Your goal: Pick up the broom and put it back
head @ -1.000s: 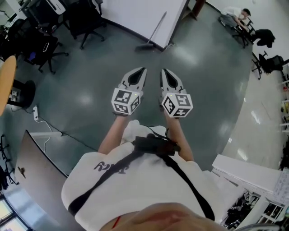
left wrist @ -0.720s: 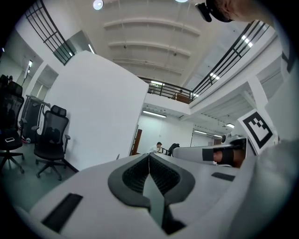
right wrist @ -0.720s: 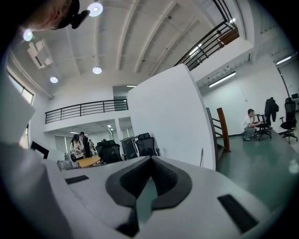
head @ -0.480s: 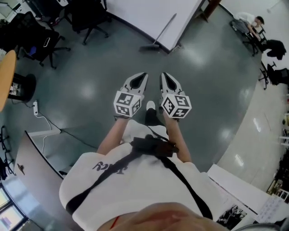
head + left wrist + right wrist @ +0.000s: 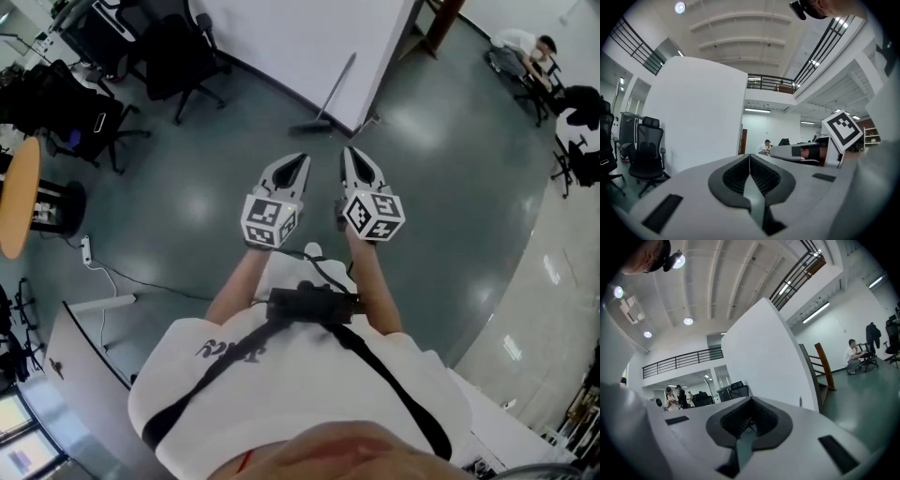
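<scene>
The broom (image 5: 333,94) leans with its grey handle against the edge of a white partition, and its dark head rests on the grey floor. It stands well ahead of both grippers, apart from them. My left gripper (image 5: 302,159) is held out level in front of the person, its jaws shut with nothing between them (image 5: 749,156). My right gripper (image 5: 348,150) is beside it, also shut and empty (image 5: 751,400). Both point toward the partition.
The white partition (image 5: 300,37) stands ahead. Black office chairs (image 5: 183,56) are at the upper left, and a round wooden table (image 5: 19,197) at the far left. A power strip with cable (image 5: 87,248) lies on the floor. A person (image 5: 525,47) sits at the far upper right.
The person has walked forward, so the broom and the partition are nearer and larger in the head view. Both grippers stay side by side and shut.
</scene>
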